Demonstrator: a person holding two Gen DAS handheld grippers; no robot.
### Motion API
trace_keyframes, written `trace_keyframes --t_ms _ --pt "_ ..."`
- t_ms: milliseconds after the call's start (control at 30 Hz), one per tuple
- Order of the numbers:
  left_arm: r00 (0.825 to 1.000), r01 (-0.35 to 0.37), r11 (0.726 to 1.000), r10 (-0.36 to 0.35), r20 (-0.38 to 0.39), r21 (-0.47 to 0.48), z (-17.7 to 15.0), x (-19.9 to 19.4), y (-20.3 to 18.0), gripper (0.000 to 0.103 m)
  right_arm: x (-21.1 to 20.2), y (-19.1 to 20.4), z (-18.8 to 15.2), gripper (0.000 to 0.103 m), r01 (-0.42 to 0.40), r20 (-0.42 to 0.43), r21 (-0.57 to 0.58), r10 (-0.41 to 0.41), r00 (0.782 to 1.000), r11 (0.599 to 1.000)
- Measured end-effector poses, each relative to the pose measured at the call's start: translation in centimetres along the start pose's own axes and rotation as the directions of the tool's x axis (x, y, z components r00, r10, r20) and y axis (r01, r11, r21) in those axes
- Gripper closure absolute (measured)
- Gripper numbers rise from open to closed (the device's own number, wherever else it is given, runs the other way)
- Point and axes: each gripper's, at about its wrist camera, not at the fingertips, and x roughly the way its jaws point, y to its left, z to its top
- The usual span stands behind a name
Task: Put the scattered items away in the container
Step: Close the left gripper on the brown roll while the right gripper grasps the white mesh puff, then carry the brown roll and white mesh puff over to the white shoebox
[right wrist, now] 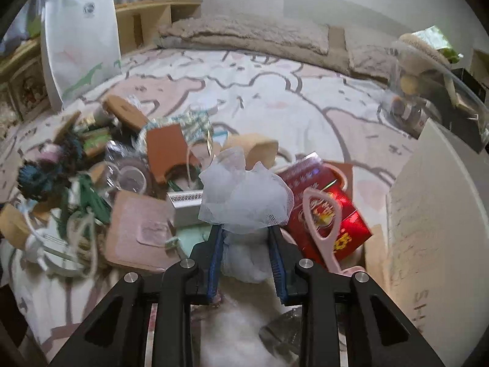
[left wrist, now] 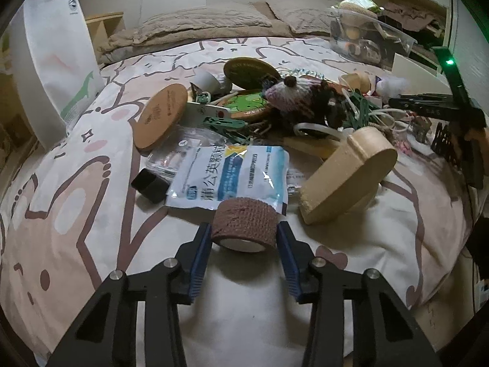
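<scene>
My left gripper [left wrist: 244, 232] is shut on a brown bandage roll [left wrist: 244, 224], held just above the bedspread in front of a white and blue medicine packet [left wrist: 232, 177]. My right gripper [right wrist: 246, 229] is shut on a white mesh bath puff [right wrist: 244, 192], over a pile of clutter. A clear plastic container [right wrist: 440, 91] holding several items stands at the far right of the bed; it also shows in the left wrist view [left wrist: 373, 36]. The other gripper [left wrist: 440, 107] shows at the right in the left wrist view.
Scattered on the bed: round wooden coasters [left wrist: 162, 116], a tan cork block [left wrist: 348, 174], a knitted toy [left wrist: 302, 94], a black case [left wrist: 149, 185], a red box [right wrist: 327, 211], pink scissors [right wrist: 324, 229], a pink pad [right wrist: 137, 229]. A white paper bag [right wrist: 82, 39] stands at the left.
</scene>
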Motion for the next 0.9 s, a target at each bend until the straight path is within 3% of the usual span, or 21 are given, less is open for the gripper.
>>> trace_keyframes --t_ms 400,700,900 --pt "0.999 -0.046 0.999 0.046 0.009 -0.026 0.2 -1.4 0.3 0.06 -3.0 -0.8 0.6 0.073 -0.058 0.054 0.051 0.055 0.997 0.997" --pt "0.992 -0.088 0.994 0.093 0.083 -0.06 2.1 -3.2 0.5 0.06 -5.2 0.2 1.1 0.073 -0.104 0.1 0.018 0.102 0.99 0.994" --pt "0.989 -0.073 0.994 0.083 0.119 -0.086 3.6 -3.7 0.2 0.06 -6.9 0.7 1.6 0.073 -0.127 0.144 0.011 0.124 0.982 0.992"
